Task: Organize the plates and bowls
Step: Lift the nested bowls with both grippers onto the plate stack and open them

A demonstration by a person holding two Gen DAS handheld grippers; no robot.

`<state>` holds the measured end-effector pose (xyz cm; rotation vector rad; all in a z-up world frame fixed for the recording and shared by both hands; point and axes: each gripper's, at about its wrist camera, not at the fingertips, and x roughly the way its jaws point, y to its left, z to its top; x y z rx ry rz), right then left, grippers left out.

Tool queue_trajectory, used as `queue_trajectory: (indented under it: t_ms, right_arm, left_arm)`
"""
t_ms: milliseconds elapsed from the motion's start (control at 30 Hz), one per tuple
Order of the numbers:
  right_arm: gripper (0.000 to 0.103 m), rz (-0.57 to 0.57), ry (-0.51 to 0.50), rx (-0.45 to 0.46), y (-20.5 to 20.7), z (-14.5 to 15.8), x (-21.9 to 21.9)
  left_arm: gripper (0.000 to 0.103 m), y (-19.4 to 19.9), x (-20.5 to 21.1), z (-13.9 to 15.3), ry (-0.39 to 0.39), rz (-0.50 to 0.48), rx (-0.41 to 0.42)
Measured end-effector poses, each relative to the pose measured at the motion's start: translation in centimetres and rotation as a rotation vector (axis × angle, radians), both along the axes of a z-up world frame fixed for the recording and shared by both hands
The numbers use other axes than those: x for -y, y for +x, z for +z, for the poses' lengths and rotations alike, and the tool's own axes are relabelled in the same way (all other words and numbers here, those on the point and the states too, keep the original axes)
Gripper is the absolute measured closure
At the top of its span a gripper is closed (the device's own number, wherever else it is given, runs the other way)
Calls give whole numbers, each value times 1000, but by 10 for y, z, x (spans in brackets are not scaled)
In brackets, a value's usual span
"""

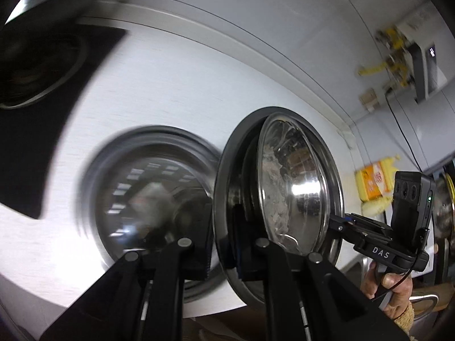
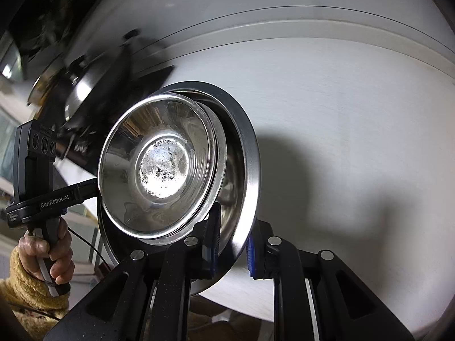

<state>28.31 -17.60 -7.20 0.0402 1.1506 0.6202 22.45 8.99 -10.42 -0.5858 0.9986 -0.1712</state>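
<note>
Nearest the left wrist camera, the left gripper (image 1: 224, 258) has its black jaws closed tight on the rim of a wide, shallow stainless-steel plate (image 1: 224, 199), held on edge and off the counter. A smaller round steel bowl (image 1: 295, 187) with whitish residue inside sits nested in that plate, tipped with it. In the right wrist view the right gripper (image 2: 231, 251), with blue pads, is likewise clamped on the same plate's rim (image 2: 251, 170) at its lower edge, so both grippers carry one plate and one bowl (image 2: 159, 167) between them. The other gripper shows in each view beside the plate, gripped by a bare hand (image 1: 389, 287) in a fuzzy tan sleeve (image 2: 31, 292).

Just beyond the left fingers, a second shiny steel bowl (image 1: 153, 193) rests on the pale white countertop (image 1: 170, 91), blurred; it lies just beside the held plate's left edge. Past it to the far left is a dark mat (image 1: 37, 156) with a black round pan or pot (image 1: 34, 65) on it, too smeared to identify. The counter's middle and right stretch is bare in the right wrist view (image 2: 355, 142), bounded behind by a raised white back ledge (image 2: 312, 31). At the far right of the left view stand a yellow packet (image 1: 372, 182) and another steel vessel (image 1: 443, 210) by the wall.

Counted: one plate, two bowls clearly seen, two grippers.
</note>
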Motion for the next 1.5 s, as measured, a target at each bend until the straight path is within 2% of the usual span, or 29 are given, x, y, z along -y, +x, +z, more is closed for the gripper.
queue_trajectory:
  t_ms: [133, 333, 633, 933, 1100, 1200, 1367, 1500]
  right_arm:
    - [88, 62, 15, -11, 4, -9, -49]
    - [88, 88, 1, -45, 3, -27, -82]
    - [88, 15, -48, -116, 6, -62, -88]
    - [88, -34, -56, -96, 2, -61, -88]
    - [88, -82, -67, -81, -2, -58, -85]
    - [82, -120, -85, -40, -8, -48, -81]
    - [55, -189, -158, 91, -31, -23, -74]
    - [43, -234, -194, 181, -62, -6, -65]
  left_arm:
    - [93, -11, -43, -5, 15, 55, -16]
    - [93, -12, -82, -33, -12, 76, -55]
    - [93, 2, -81, -59, -14, 53, -88]
    - [93, 6, -84, -54, -8, 23, -60]
    - [92, -1, -89, -42, 51, 20, -18]
    - [90, -12, -87, -27, 141, 23, 36]
    - [90, -41, -81, 5, 273, 1, 156]
    - [90, -68, -69, 34, 420, -3, 270]
